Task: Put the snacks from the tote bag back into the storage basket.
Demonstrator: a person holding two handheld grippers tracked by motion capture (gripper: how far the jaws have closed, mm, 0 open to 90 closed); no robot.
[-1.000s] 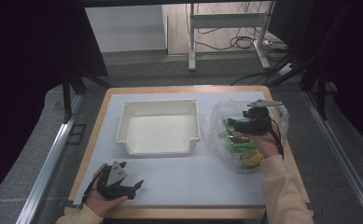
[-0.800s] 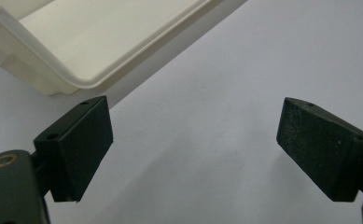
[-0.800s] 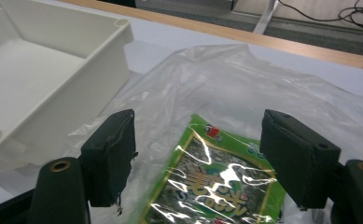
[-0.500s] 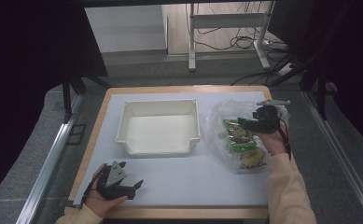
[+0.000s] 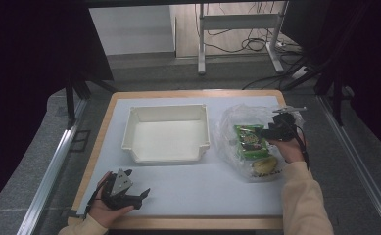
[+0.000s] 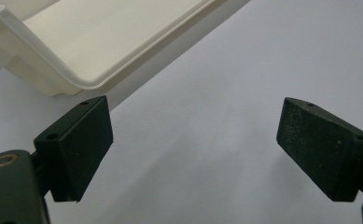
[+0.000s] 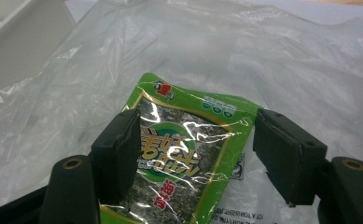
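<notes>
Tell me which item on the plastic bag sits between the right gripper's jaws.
The green packet: the right gripper straddles it, jaws just closing, not yet pressing. The yellow item lies nearer the person, outside the jaws.

Two black grippers are seen: the left gripper (image 5: 141,196) carries a grey three-cornered plate (image 5: 123,179) on top, and the right gripper (image 5: 262,132) trails a thin black cable (image 5: 303,145) behind it. Each jaw is tipped with a blocky matt-black pad (image 6: 79,142) marked by small screw holes, and a brass-ringed screw (image 6: 4,161) is set in the body just behind each pad. Cream sleeves (image 5: 303,203) are worn behind both grippers.
</notes>
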